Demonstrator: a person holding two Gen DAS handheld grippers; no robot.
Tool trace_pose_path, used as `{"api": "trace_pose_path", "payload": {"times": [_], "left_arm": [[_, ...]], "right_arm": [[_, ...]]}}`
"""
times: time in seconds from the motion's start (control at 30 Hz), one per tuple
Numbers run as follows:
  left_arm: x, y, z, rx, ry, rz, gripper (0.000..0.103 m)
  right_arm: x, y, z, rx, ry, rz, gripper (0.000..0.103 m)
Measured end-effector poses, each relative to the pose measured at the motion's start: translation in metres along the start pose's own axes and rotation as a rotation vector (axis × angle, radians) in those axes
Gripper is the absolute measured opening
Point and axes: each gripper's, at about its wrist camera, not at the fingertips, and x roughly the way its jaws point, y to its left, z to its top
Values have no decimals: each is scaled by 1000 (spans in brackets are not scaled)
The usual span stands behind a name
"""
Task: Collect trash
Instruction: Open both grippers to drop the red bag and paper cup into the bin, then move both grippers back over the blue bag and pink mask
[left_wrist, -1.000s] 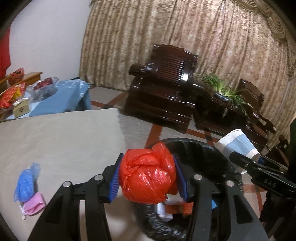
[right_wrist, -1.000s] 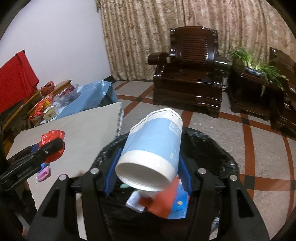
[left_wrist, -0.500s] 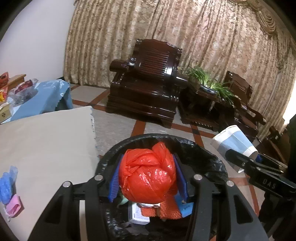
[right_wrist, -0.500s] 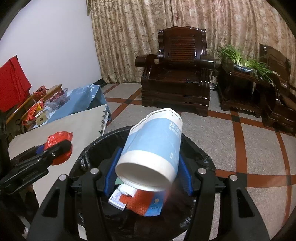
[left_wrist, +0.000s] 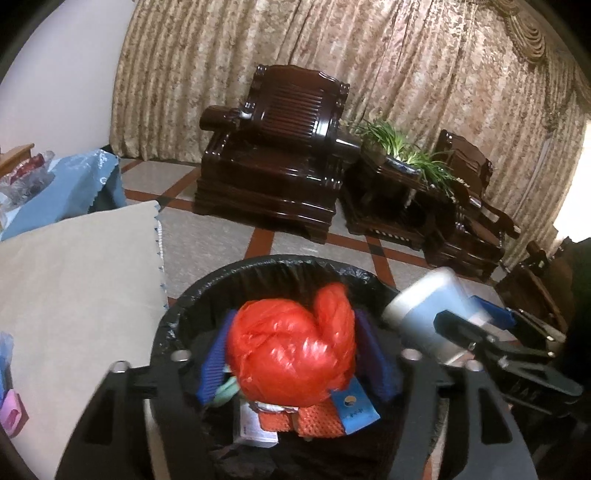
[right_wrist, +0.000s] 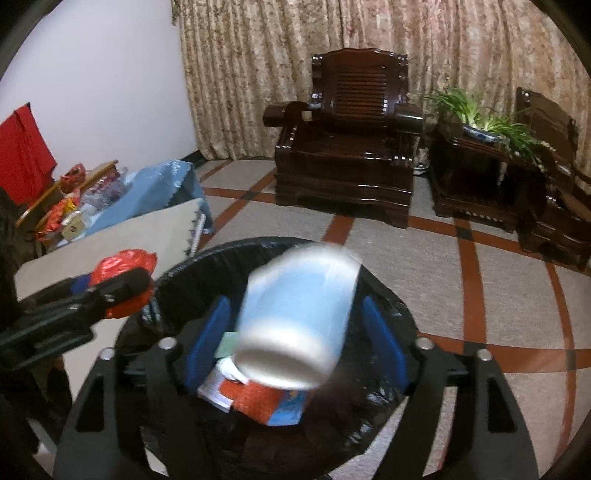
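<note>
Both grippers hung over the black-lined bin (left_wrist: 177, 325) so the trash would fall inside: the left gripper (left_wrist: 295, 360) had just been opening, pads clear of the red bag bundle (left_wrist: 291, 350), and the right gripper (right_wrist: 295, 341) likewise, its blurred paper cup (right_wrist: 295, 321) dropping free.

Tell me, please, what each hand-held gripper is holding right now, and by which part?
Nothing: both have just been opening. The red bag sits loose in the left hand-held gripper; the cup drops from the right hand-held gripper.
</note>
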Motion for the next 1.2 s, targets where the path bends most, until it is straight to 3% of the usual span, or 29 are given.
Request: {"api": "trace_pose_path", "payload": {"times": [0.07,0.17,0.37,0.73,1.2], "left_arm": [[-2,2,-1,-3,-2,5,78],[-9,8,-3,-14,-13,24,87],[-33,23,-1,-30,-66,74,97],[-97,75,-6,-79,-146,204,97],[-171,171,-59,-197,-155,416,97]], "right_arm": [[0,-2,-4,5,0,-17,88],[-4,-6,-9,16,-6,-33,94],[-18,-3,-12,55,-22,-17,96],[-32,48,-2,-4,-68,84,97],[-21,152,-2,-144,-46,239,97]]}}
